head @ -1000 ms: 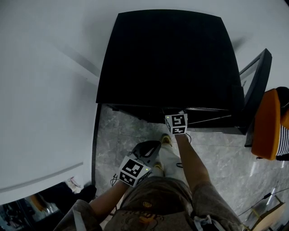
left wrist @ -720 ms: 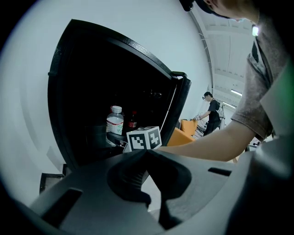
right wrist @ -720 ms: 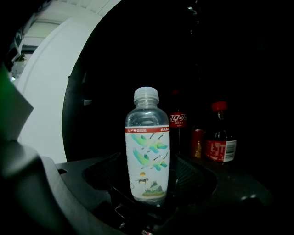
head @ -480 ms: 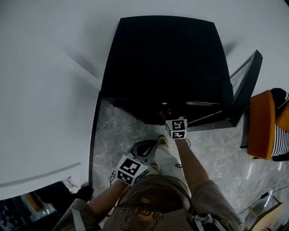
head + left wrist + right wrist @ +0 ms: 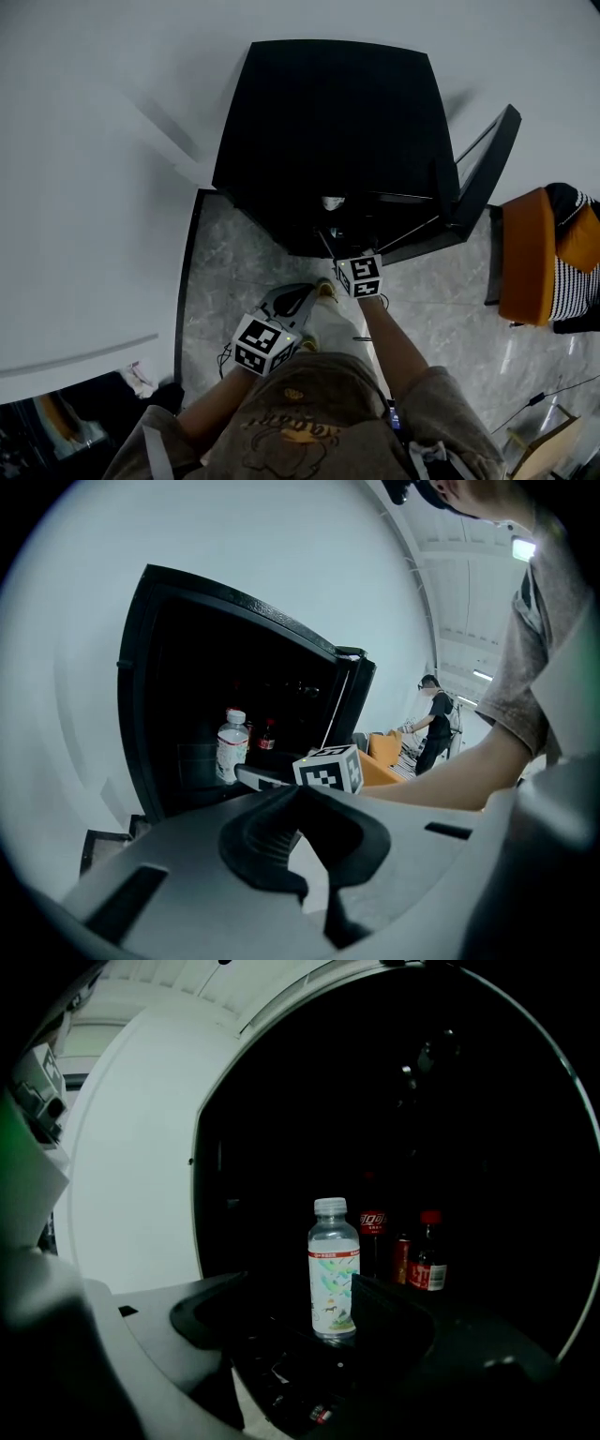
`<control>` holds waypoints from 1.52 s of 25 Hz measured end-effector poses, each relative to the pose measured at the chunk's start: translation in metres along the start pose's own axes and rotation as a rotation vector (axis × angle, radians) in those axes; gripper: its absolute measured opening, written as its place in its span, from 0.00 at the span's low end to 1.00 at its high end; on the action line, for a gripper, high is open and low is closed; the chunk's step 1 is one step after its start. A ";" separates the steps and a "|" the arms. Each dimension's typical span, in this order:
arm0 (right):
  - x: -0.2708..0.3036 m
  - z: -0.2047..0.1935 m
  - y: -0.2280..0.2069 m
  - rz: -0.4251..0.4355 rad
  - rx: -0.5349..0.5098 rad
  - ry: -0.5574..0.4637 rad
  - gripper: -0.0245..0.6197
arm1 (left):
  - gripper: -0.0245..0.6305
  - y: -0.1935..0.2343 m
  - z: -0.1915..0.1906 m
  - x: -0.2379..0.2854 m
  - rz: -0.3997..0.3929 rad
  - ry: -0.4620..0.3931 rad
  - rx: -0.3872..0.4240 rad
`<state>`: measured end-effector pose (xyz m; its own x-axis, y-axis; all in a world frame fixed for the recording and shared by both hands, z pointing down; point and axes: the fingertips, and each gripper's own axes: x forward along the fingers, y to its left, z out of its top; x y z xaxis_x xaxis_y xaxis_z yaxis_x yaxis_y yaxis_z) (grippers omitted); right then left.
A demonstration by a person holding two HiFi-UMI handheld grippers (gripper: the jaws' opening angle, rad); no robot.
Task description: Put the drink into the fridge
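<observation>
Right gripper (image 5: 291, 1321): jaws apart, empty. Drink bottle (image 5: 334, 1274): upright on fridge (image 5: 328, 122) shelf, red-banded label illegible, beside red-labelled bottles (image 5: 427, 1265). Left gripper (image 5: 300, 797): jaws together, empty.

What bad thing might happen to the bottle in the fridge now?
The clear bottle stands upright right by the open right claw; one jaw overlaps its base, so a sideways pull-back might tip it. If it fell, it might knock the red-labelled bottles beside it. The fridge door is open, so cold air may escape.
</observation>
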<state>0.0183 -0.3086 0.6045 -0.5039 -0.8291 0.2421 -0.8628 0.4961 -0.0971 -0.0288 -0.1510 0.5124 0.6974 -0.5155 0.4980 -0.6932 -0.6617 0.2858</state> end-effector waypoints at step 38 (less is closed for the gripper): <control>-0.212 0.133 0.135 0.293 0.062 -0.107 0.07 | 0.04 -0.044 0.057 -0.063 -0.019 -0.222 0.060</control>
<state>0.0034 -0.1000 0.4114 -0.7300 -0.6771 0.0928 -0.6793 0.7039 -0.2077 -0.0315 -0.1201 0.4222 0.7376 -0.6054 0.2991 -0.6722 -0.7000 0.2411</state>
